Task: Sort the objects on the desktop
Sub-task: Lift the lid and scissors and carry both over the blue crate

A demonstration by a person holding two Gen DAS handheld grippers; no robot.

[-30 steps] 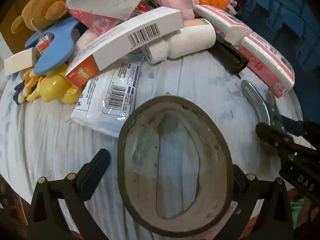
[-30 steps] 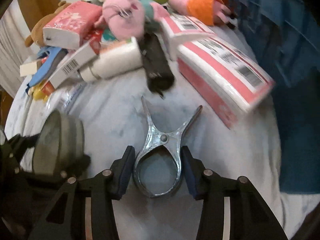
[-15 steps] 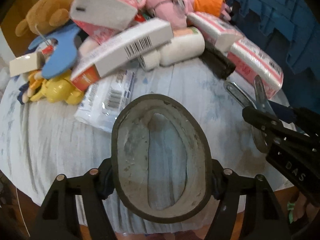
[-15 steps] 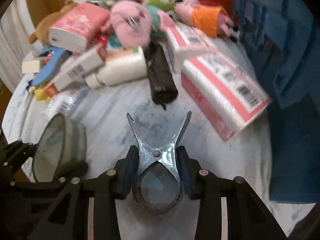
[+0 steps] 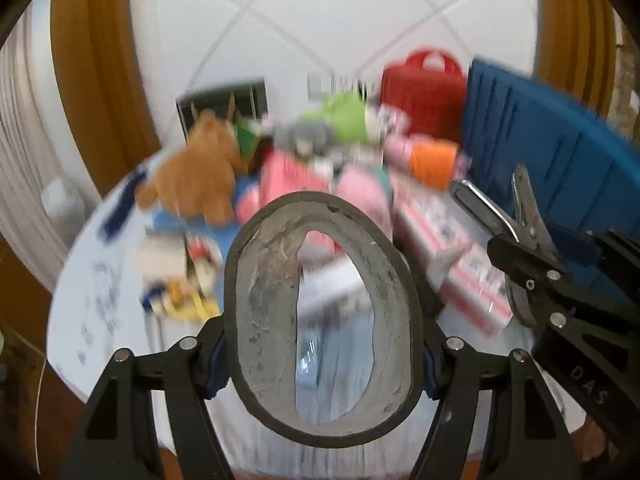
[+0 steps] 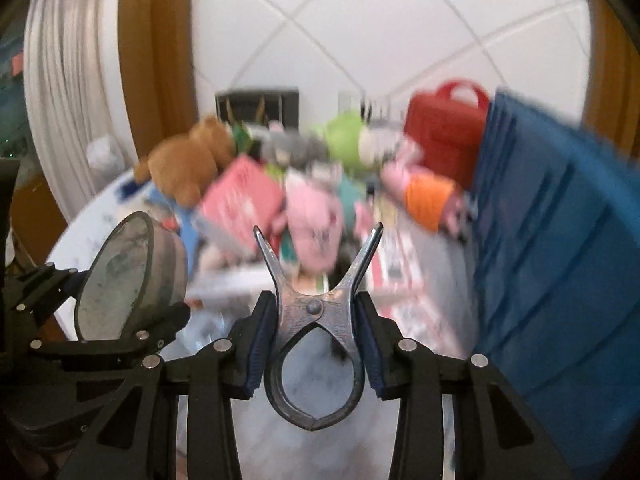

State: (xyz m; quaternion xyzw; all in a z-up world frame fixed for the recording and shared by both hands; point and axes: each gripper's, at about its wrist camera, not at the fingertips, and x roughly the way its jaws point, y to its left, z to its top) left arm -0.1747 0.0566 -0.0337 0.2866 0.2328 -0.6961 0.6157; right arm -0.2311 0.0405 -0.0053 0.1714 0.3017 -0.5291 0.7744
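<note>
Now, both grippers were loaded and up off the table (image 5: 100,300). Left gripper (image 5: 322,364) was clamped on a grey tape roll (image 5: 272,320), pads pressing its outer rim from both sides, roll standing on edge w/ the hole facing the cam; table cloth visible thru the hole. In the right wrist view the same roll (image 6: 132,276) sat at left, held in the left gripper's black fingers, tilted, side-on.

Right gripper (image 6: 316,344) was closed on a metal spring clamp (image 6: 316,312), blue pads squeezing it just beside the pivot rivet; the two handles splayed up & away in a V, the looped jaw end hanging toward the cam, tips touching. From the left wrist view the clamp (image 5: 524,232) showed at right, above the right gripper's black frame.

Background was heavily blurred. Behind both held items, a pile on the round white-clothed table: brown teddy bear (image 6: 188,160) at left, pink box (image 6: 244,200), pink plush (image 6: 316,220), green plush (image 6: 344,136), orange-and-pink toy (image 6: 428,196), pink-and-white packs (image 5: 452,256). Red case (image 6: 448,132) w/ handle at the back right, blue crate (image 6: 560,260) along the right side. Couldn't tell the smaller bits at the pile's left edge.
</note>
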